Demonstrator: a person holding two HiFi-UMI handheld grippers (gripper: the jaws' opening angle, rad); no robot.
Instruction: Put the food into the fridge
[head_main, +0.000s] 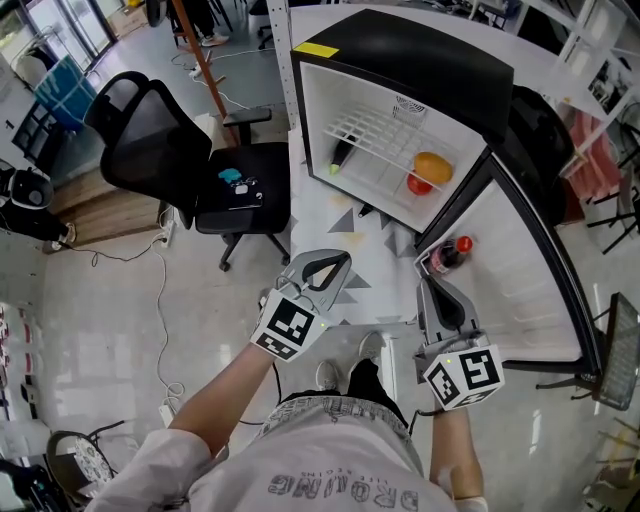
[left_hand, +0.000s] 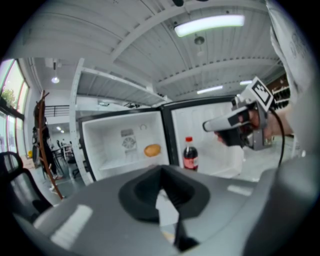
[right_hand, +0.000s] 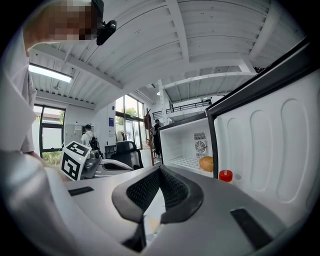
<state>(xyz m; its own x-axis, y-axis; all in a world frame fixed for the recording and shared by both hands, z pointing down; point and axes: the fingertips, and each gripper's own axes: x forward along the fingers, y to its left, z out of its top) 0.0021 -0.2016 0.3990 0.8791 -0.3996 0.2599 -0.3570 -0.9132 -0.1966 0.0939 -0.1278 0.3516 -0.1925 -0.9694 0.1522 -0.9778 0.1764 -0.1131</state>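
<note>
The small fridge (head_main: 400, 60) stands open ahead of me. On its wire shelf lie an orange fruit (head_main: 432, 166), a red tomato (head_main: 418, 185) and a dark green vegetable (head_main: 342, 154). A cola bottle (head_main: 450, 252) stands in the door rack. My left gripper (head_main: 338, 260) hovers shut and empty in front of the fridge, below the shelf. My right gripper (head_main: 431, 290) is also shut and empty, close to the bottle. The left gripper view shows the fruit (left_hand: 152, 149), the bottle (left_hand: 190, 155) and the right gripper (left_hand: 209, 125). The right gripper view shows the fruit (right_hand: 206, 163) and the bottle's red cap (right_hand: 225, 175).
The fridge door (head_main: 525, 290) is swung wide open to the right. A black office chair (head_main: 190, 150) stands left of the fridge, with cables on the floor beside it. A grey patterned mat (head_main: 350, 285) lies under the grippers.
</note>
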